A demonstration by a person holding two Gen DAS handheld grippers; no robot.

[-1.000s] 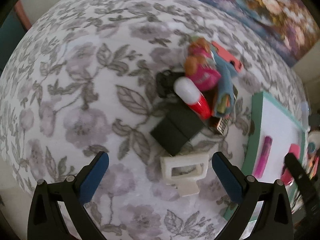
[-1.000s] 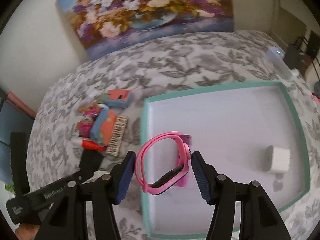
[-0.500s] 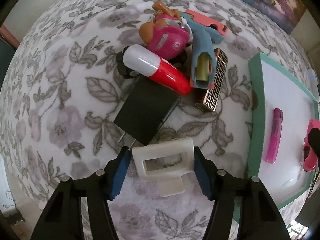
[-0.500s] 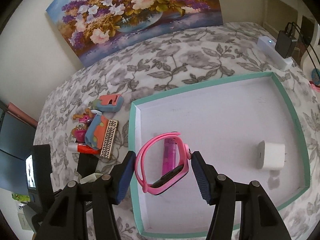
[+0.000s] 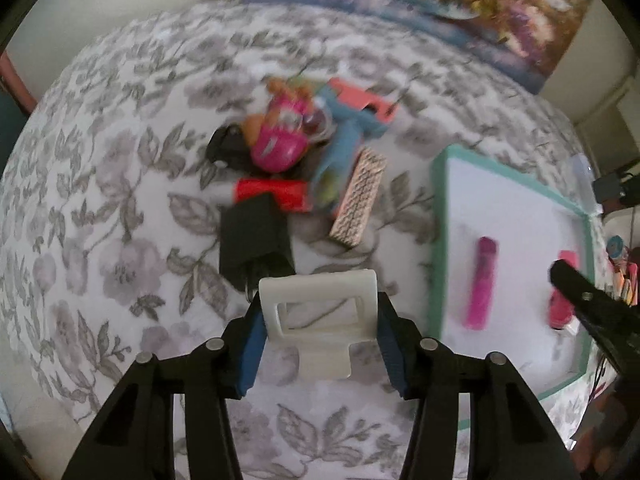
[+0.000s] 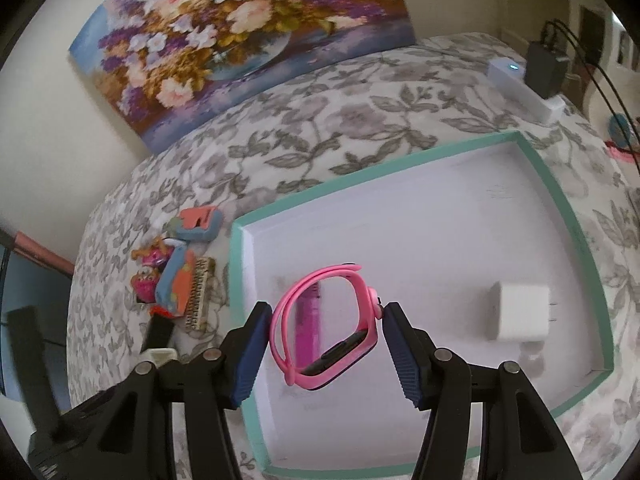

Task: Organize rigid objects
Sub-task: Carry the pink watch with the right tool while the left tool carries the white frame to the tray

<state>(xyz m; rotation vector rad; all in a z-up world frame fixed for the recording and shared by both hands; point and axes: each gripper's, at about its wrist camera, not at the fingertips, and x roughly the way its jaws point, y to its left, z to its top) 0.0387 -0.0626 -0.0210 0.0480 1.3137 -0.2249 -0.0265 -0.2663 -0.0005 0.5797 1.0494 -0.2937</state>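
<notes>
the left claw [image 5: 319,334] has just been closing and now pinches a white plastic clip [image 5: 319,312] by its side edges; held so thinly, it could twist free. the right claw [image 6: 326,338] grips a pink watch [image 6: 326,330] over the teal tray [image 6: 558,196], and the rounded band might squirt out. beyond lies a floral bedspread [image 5: 120,160], toy pile [image 5: 304,152] and flower painting [image 6: 240,40].
</notes>
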